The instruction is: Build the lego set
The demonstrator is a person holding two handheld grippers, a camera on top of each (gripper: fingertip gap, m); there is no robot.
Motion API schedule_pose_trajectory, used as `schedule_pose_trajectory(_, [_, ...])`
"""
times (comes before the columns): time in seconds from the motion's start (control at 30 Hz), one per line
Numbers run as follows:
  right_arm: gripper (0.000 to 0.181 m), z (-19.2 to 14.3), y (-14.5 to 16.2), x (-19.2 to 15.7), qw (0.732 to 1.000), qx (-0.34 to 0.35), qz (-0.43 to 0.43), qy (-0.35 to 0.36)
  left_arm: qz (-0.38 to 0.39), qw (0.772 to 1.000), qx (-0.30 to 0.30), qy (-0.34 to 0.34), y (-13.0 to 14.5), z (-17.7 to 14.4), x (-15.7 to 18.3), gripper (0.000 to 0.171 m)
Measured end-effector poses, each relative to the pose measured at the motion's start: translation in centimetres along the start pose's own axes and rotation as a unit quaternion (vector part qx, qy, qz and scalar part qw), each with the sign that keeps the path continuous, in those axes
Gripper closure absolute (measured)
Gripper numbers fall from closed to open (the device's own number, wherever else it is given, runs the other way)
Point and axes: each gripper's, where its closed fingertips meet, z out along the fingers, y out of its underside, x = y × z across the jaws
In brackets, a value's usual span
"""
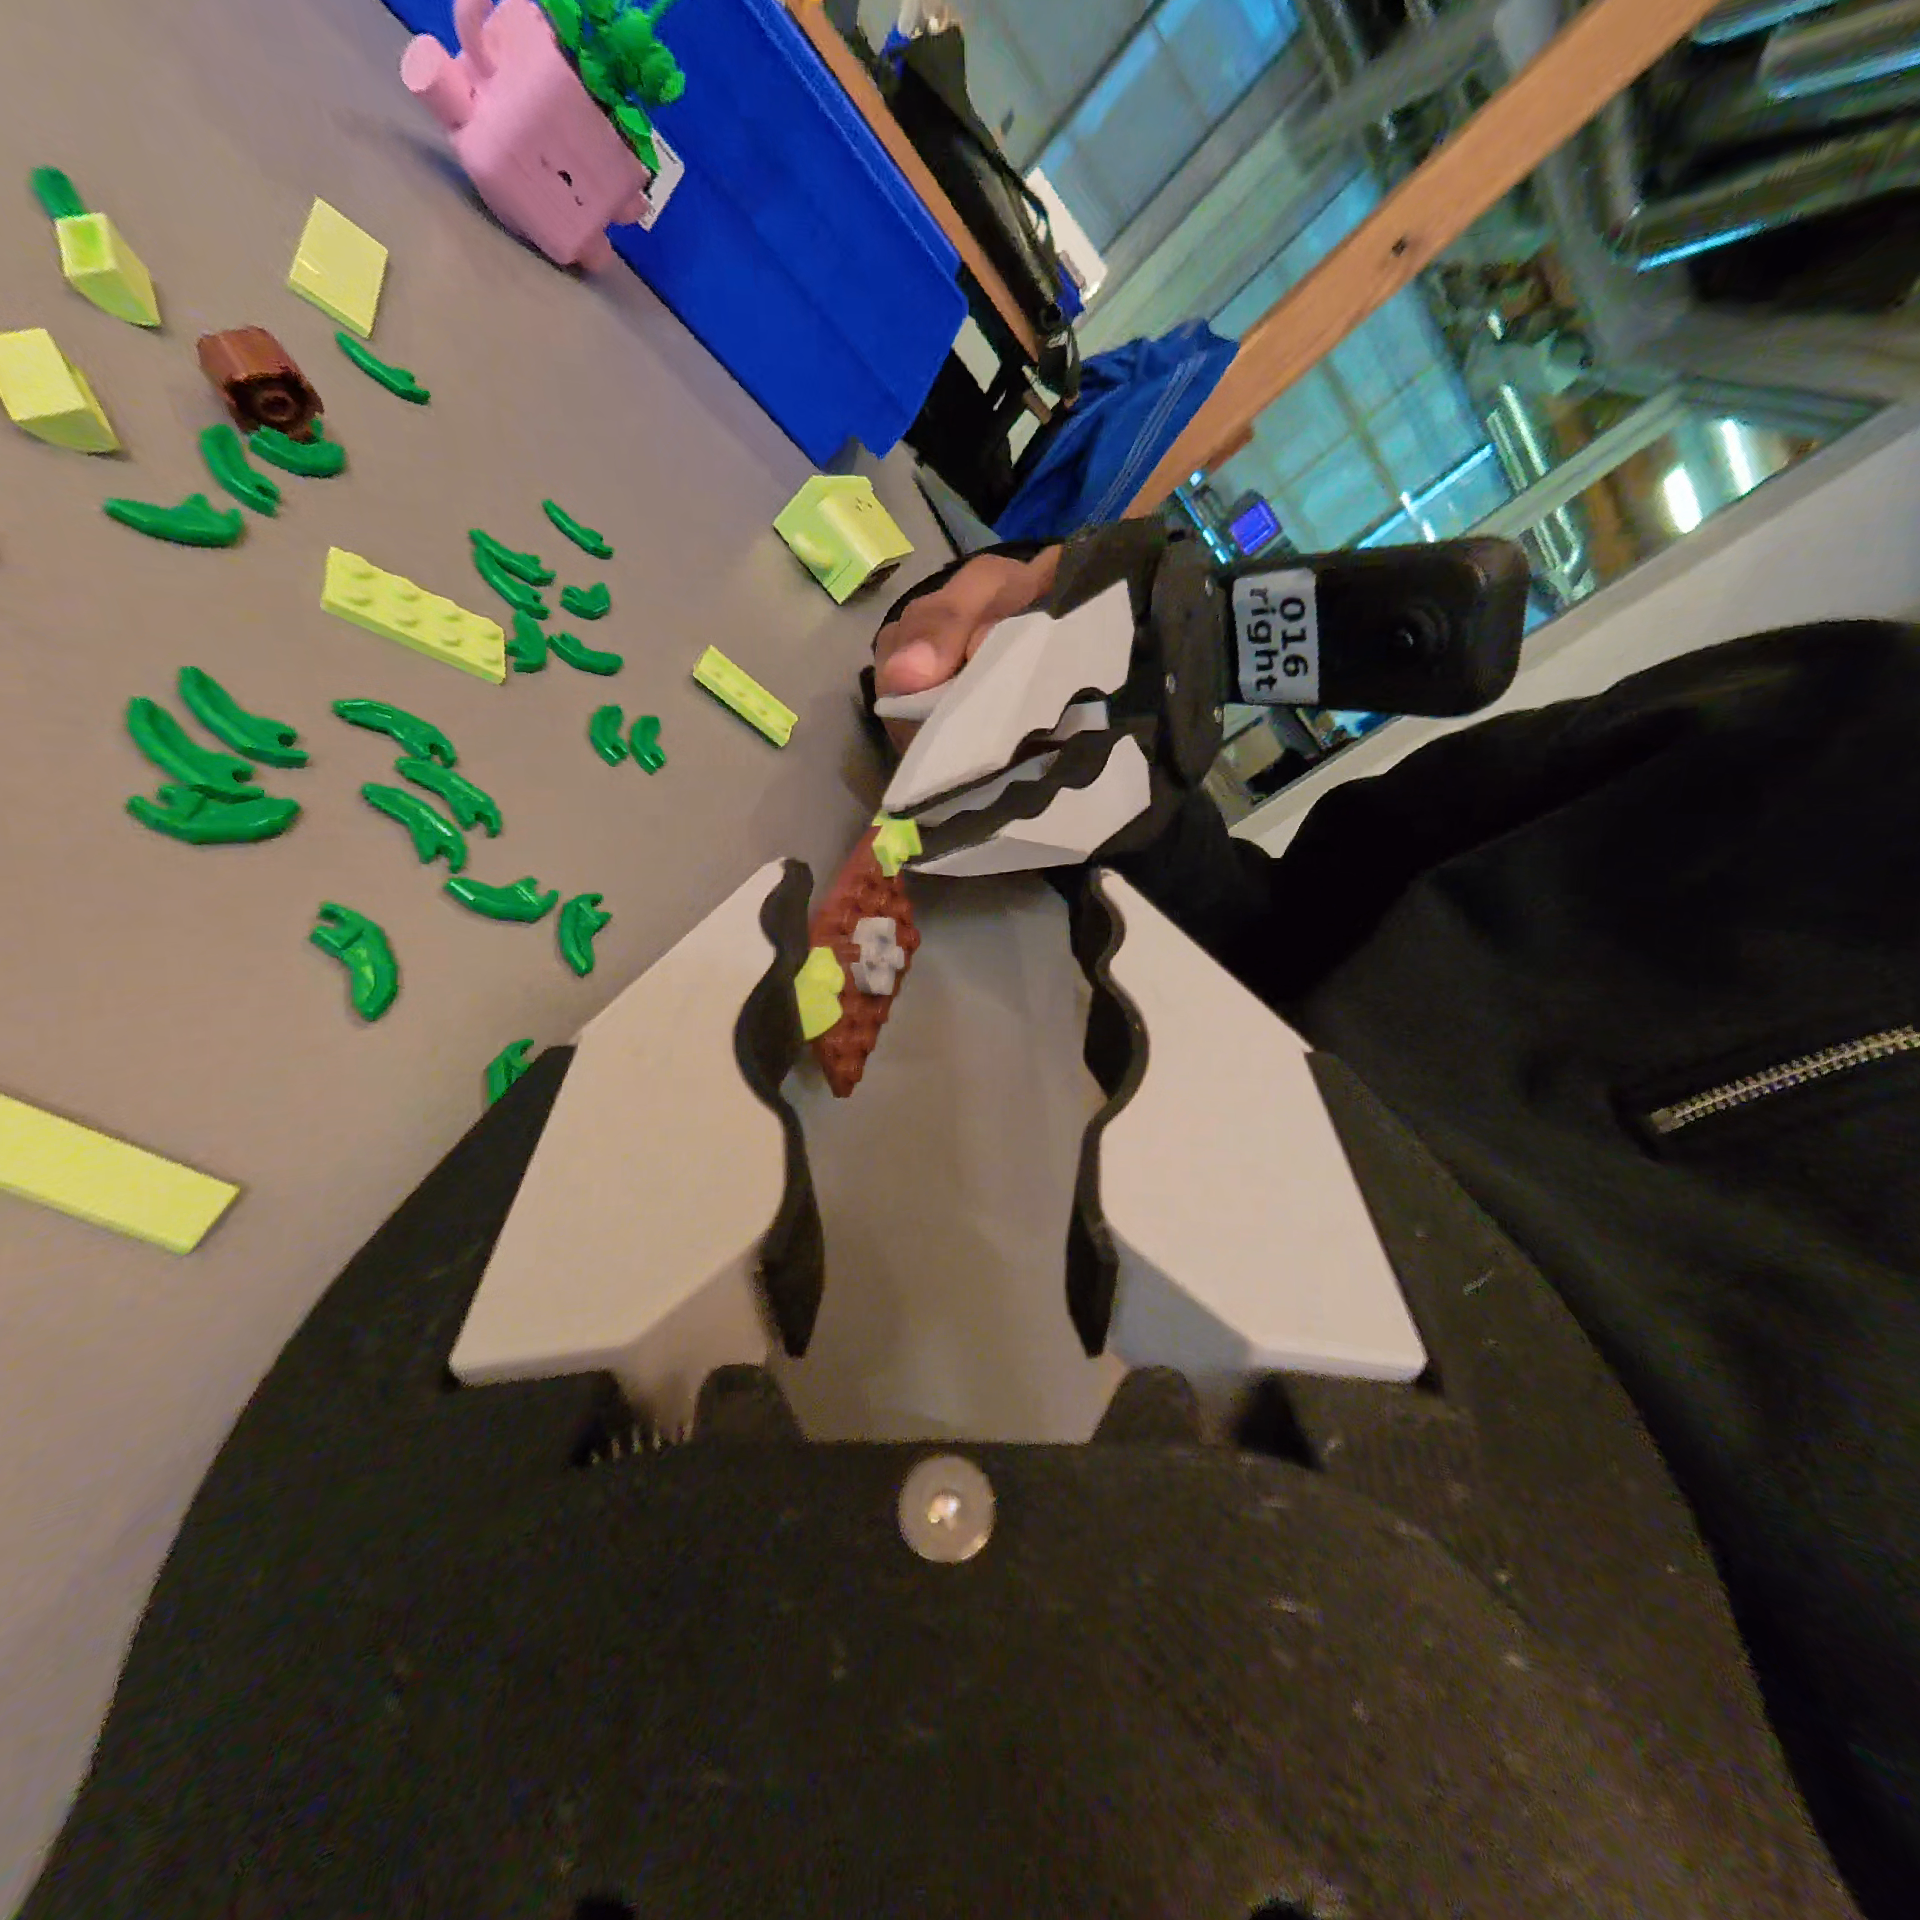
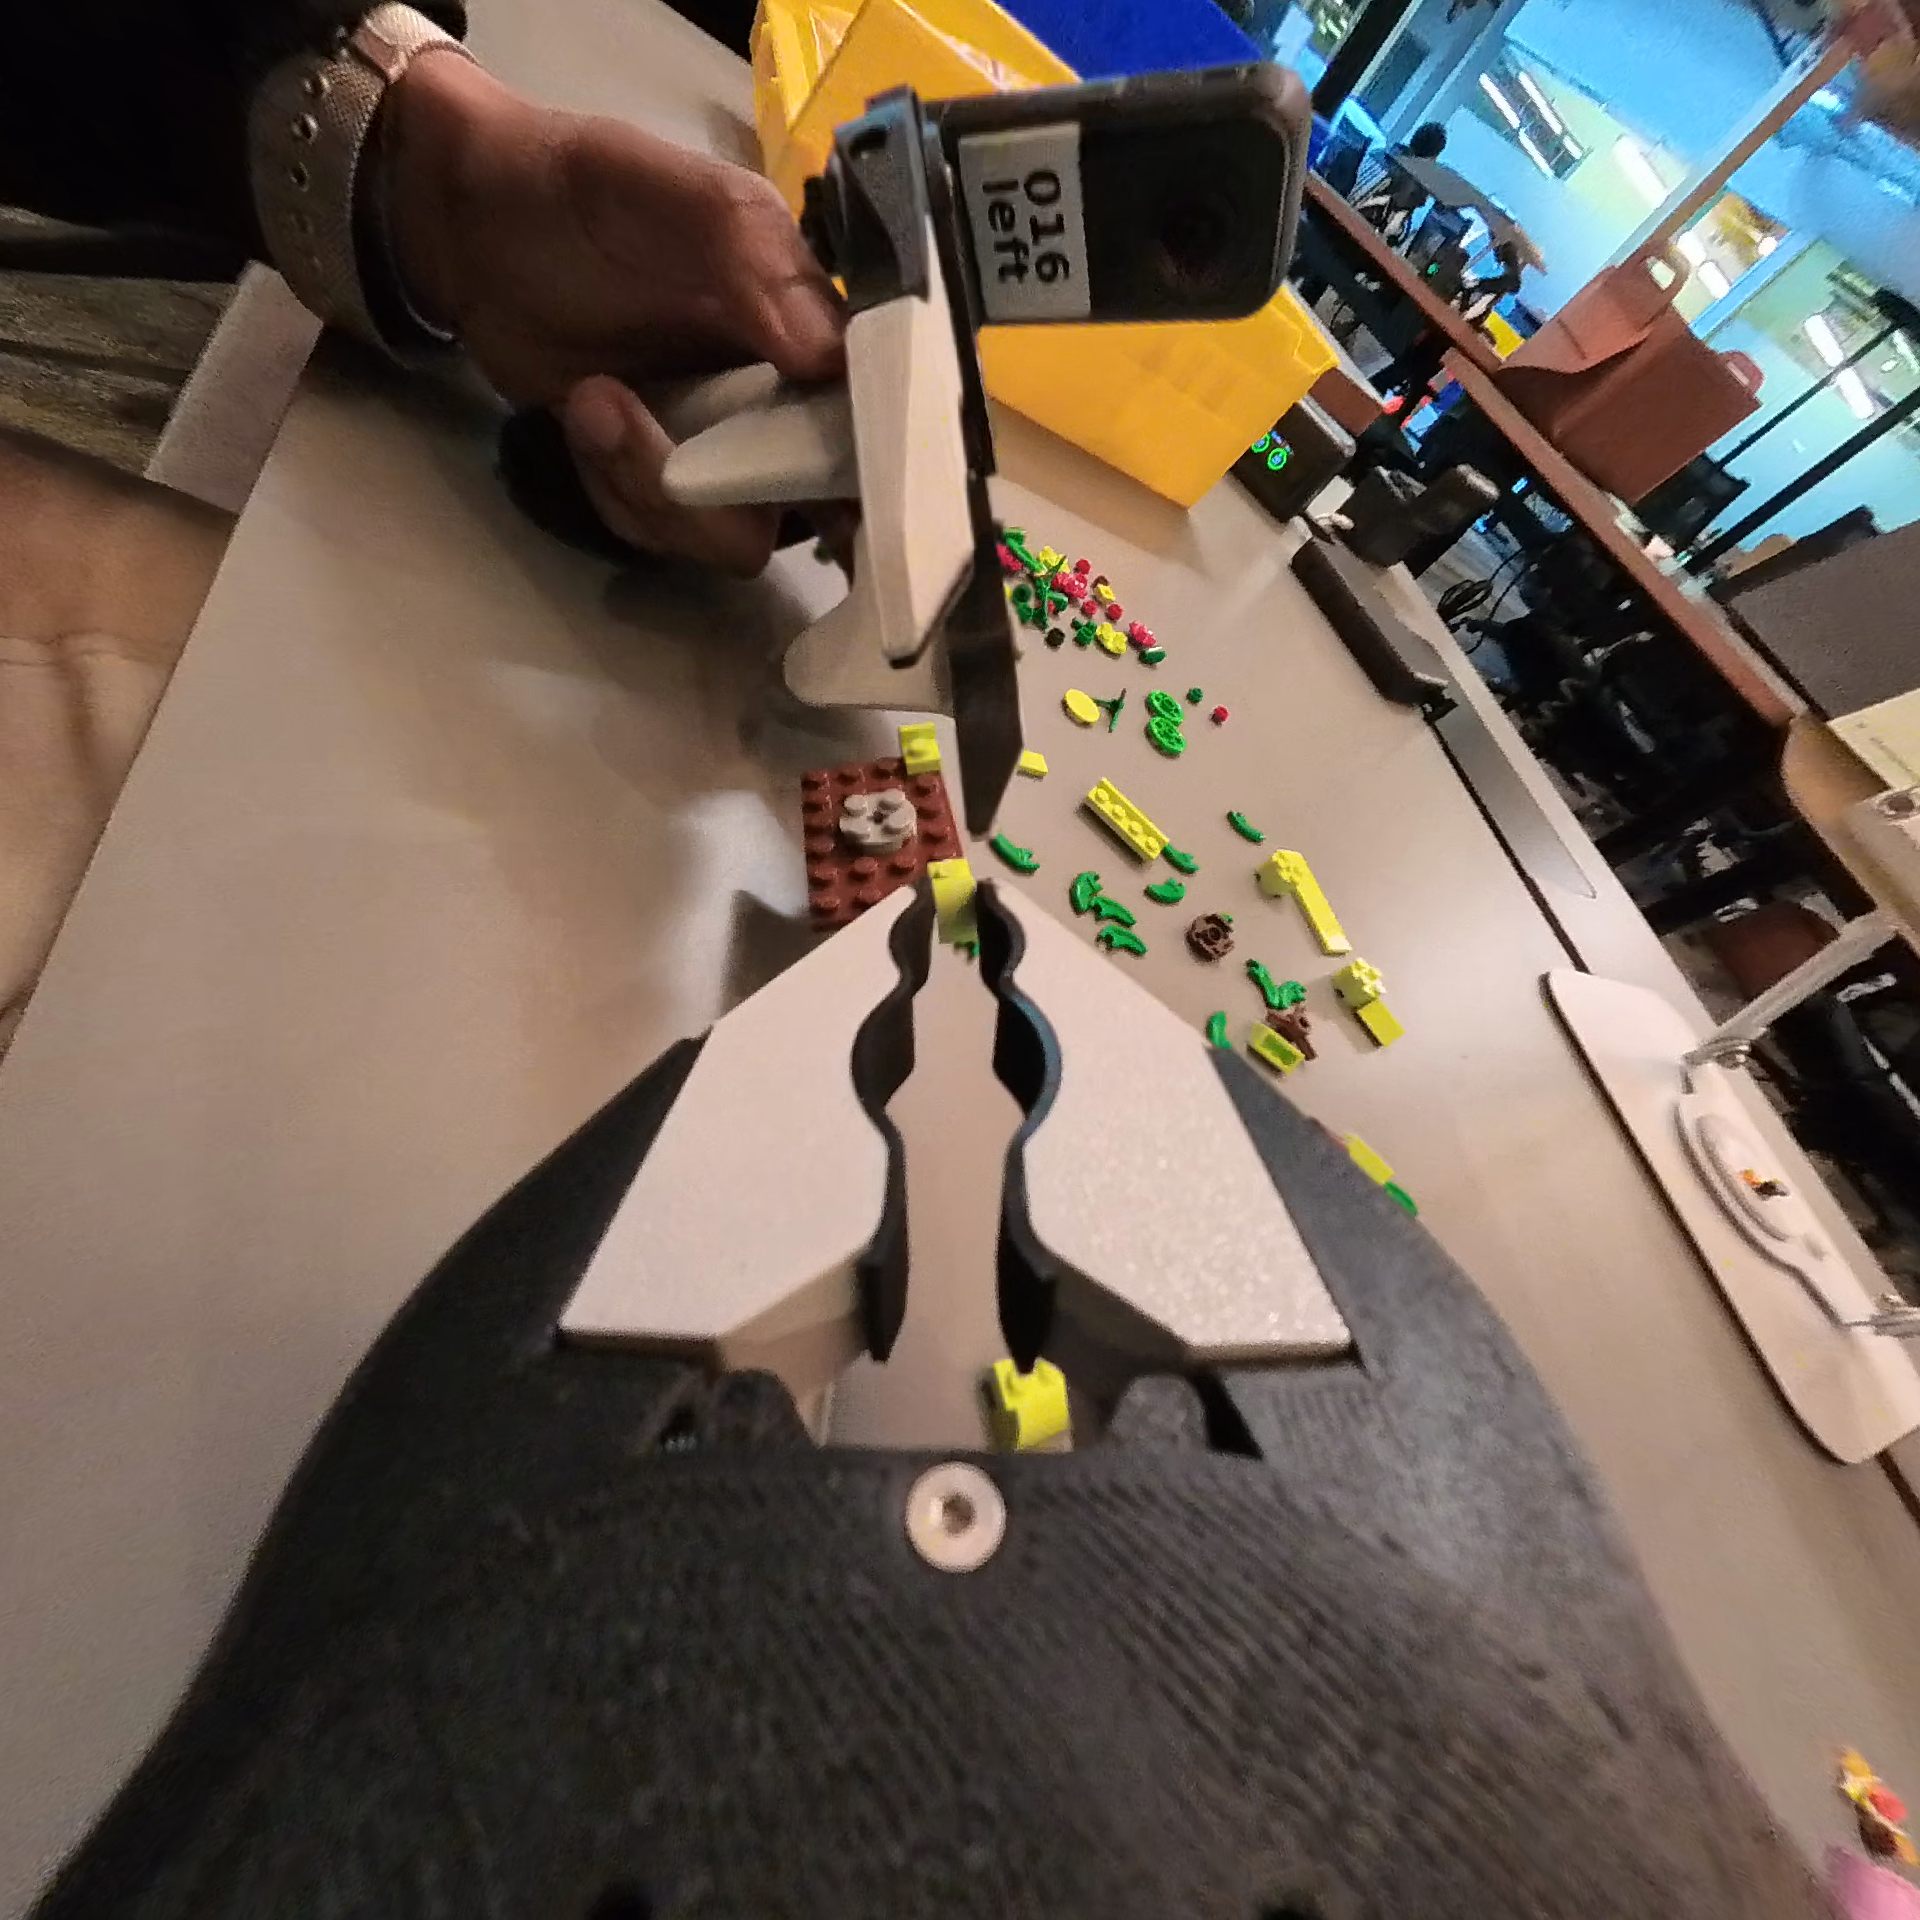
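Note:
A brown studded plate lies on the grey table with a grey round piece at its middle and a lime brick on one corner. My left gripper is open around the plate, its left pad against the plate's edge. One of its fingers shows in the right wrist view beside the plate. My right gripper is shut on a small lime brick at another corner of the plate.
Green leaf pieces, lime plates and a brown round piece are scattered on the table. A pink pot with a green plant, a blue bin and a yellow bin stand further off. A loose lime brick shows between my right fingers' bases.

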Motion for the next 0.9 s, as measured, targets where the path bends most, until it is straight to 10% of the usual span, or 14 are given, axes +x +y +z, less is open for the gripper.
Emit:
schedule_pose_trajectory(0.43, [0.168, -0.3, -1.7, 0.9, 0.998, 0.059, 0.006, 0.027, -0.006, 1.0, -0.004, 0.019, 0.2, 0.1, 0.5, 0.166])
schedule_pose_trajectory(0.6, [0.143, -1.6, -3.4, 2.9, 0.983, 0.133, 0.118, 0.039, 0.075, 0.997, 0.033, 0.001, -0.9, -0.2, 1.3, 0.166])
schedule_pose_trajectory(0.9, [0.151, -2.7, -4.2, 2.9, 0.966, 0.179, 0.189, -0.004, 0.283, 0.954, 0.009, -0.095, -0.3, 0.7, 2.2, 0.166])
